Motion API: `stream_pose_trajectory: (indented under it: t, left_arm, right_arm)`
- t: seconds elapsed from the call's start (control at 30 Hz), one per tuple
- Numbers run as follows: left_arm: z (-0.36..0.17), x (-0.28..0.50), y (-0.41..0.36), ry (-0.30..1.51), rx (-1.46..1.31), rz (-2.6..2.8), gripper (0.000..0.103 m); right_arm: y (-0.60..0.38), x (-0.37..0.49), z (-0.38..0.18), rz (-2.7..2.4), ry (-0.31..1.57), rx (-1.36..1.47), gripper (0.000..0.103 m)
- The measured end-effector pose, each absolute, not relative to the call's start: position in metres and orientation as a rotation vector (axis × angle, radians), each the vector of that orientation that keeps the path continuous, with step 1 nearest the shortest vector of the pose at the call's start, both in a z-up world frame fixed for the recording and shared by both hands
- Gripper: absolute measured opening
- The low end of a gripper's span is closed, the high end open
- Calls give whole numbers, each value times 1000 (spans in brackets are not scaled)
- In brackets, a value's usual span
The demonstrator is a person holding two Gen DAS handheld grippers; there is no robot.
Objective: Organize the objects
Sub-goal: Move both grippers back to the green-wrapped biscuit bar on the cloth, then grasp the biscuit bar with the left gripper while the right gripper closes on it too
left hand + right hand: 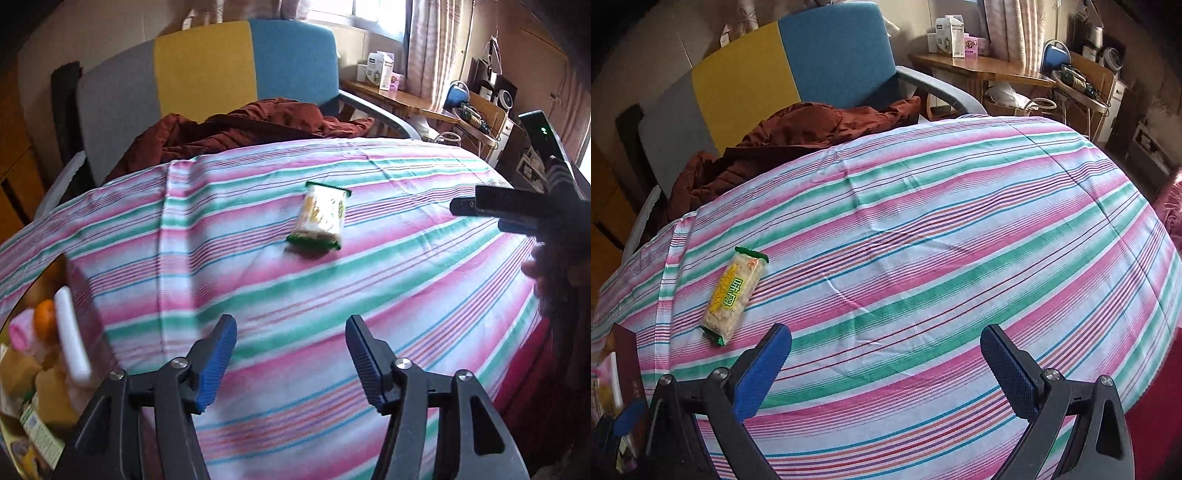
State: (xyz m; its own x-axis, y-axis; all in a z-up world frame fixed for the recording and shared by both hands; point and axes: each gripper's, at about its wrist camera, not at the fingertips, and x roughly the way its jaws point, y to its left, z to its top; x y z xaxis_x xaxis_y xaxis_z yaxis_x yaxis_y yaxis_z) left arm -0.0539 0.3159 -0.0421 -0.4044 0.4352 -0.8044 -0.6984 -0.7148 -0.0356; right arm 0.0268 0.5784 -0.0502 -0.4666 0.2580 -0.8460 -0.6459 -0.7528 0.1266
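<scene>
The left gripper [291, 360] holds its blue fingers [218, 363] spread and empty above the striped tabletop [406, 295]; the right gripper [886, 369] is likewise spread, holding nothing. The snack packet [733, 297] lies flat just ahead-left of the right fingers. Its slick, thin wrapper could slide or crumple under a shallow pinch. A cluttered container [40, 369] crowds the left edge; otherwise the cloth is open out to its rounded rim.
</scene>
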Motion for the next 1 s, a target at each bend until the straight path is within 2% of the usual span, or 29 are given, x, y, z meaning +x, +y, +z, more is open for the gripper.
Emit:
stream_pose_trajectory:
  t: [0.43,0.57,0.63,0.7,0.77,1.0]
  left_arm:
    - [-77,-116,415,486,-1092,2092,81]
    - [-95,-135,437,496,-1143,2057,81]
    - [-103,-142,443,517,-1153,2066,78]
    - [-103,-141,445,555,-1094,2094,68]
    - [-101,-137,446,543,-1082,2079,50]
    - [-96,-81,431,603,-992,1942,50]
  right_arm:
    - [574,23,-53,2257,608,-1216,103]
    - [574,21,-54,2258,602,-1230,103]
    - [573,20,-55,2255,600,-1236,103]
    - [575,19,-57,2246,599,-1245,103]
    - [576,19,-58,2240,601,-1248,103]
    - [583,22,-57,2238,668,-1216,103]
